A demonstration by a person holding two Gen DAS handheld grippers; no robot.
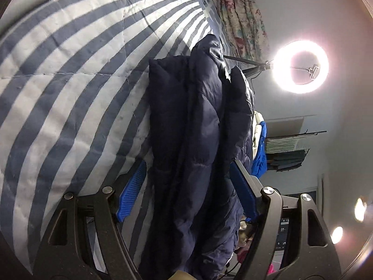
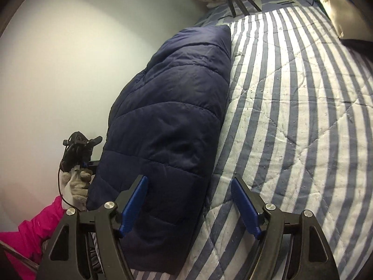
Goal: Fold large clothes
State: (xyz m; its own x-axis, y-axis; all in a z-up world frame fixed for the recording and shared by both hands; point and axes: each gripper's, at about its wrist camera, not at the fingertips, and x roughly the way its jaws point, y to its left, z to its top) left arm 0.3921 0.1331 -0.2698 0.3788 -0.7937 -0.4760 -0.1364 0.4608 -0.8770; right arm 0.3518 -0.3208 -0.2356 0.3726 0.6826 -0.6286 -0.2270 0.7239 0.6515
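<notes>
Striped quilt (image 2: 291, 116) covers bed; navy puffer jacket (image 2: 167, 116) bunched on it. Left gripper (image 1: 187, 190) jaws spread around jacket folds. Right gripper (image 2: 188, 204) jaws spread, over jacket edge.

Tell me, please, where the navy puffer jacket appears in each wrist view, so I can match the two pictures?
Left wrist view: navy puffer jacket fills the centre, running up from between the open blue fingers.
Right wrist view: navy puffer jacket sits centre-left, against the pale wall.
Shared landmark: the blue-and-white striped quilt, left of the jacket in one view, right in the other.
</notes>
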